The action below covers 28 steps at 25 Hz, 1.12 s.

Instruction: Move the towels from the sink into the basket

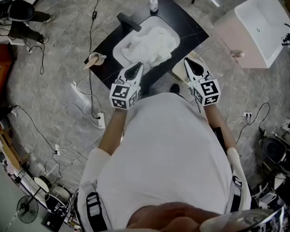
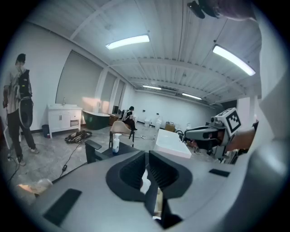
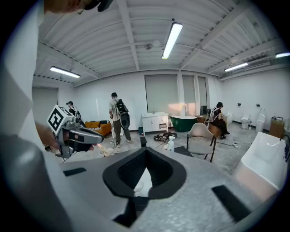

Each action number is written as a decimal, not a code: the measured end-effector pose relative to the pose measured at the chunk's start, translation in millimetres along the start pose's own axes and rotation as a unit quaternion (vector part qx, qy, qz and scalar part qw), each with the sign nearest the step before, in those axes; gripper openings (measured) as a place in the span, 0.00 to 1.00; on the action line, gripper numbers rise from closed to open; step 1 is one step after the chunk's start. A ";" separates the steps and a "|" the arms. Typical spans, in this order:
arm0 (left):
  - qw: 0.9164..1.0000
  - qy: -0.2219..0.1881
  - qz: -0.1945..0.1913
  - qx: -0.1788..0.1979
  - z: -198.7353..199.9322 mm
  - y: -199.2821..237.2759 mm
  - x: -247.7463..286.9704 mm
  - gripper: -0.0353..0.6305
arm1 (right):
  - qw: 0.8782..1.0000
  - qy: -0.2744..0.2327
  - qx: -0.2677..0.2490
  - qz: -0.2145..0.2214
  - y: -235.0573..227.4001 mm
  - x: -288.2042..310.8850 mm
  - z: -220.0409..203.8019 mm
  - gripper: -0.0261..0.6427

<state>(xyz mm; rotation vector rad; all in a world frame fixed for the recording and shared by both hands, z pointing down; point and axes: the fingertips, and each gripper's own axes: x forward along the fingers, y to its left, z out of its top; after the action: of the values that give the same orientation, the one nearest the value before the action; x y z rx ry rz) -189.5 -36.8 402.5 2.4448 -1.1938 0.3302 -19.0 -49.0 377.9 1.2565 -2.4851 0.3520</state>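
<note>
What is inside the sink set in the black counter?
A heap of white towels fills the sink. They cover the basin's bottom, so the drain and anything lying underneath cannot be seen.

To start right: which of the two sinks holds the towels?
The sink in the black counter, heaped with white towels; the pink-sided basin at right is empty.

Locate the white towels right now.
Head view, upper centre: the towels lie heaped in the sink of the black counter, just beyond the left gripper.
</note>
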 end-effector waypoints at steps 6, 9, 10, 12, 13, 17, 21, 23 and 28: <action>1.000 0.002 -0.001 -0.002 -0.6 -1.8 0.8 0.10 | 1.000 0.002 0.002 -0.001 -2.7 -1.0 0.2 0.04; 1.000 0.004 -0.001 -0.002 -0.6 -0.7 4.0 0.10 | 1.000 0.003 0.004 -0.002 -5.9 0.8 0.0 0.04; 1.000 0.005 -0.001 -0.003 -1.1 -0.1 4.9 0.10 | 1.000 0.003 0.005 -0.001 -6.5 1.8 -0.3 0.04; 1.000 0.007 0.000 -0.003 -2.0 1.1 6.6 0.10 | 1.000 0.004 0.009 0.004 -7.9 4.4 0.1 0.04; 1.000 0.009 0.000 -0.003 -2.5 1.9 7.5 0.10 | 1.000 0.004 0.012 0.006 -9.2 6.3 0.3 0.04; 1.000 0.019 0.005 -0.006 -8.7 9.4 11.9 0.10 | 1.000 0.018 0.006 0.017 -16.1 23.0 -2.8 0.04; 1.000 0.026 0.011 -0.011 -16.9 19.8 15.5 0.10 | 0.998 0.046 -0.013 0.043 -19.8 50.0 -10.3 0.08; 0.999 0.030 0.014 -0.013 -23.3 24.9 16.5 0.10 | 0.996 0.066 -0.020 0.060 -20.3 67.2 -18.3 0.13; 0.998 0.038 0.022 -0.034 -47.7 37.7 14.7 0.10 | 0.981 0.138 -0.053 0.125 -6.2 121.0 -62.0 0.25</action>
<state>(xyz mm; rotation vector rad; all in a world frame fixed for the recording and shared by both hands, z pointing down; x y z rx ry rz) -212.2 -46.6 459.9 2.3298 -1.2074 0.3854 -69.8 -118.4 483.4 0.7944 -2.3862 0.4191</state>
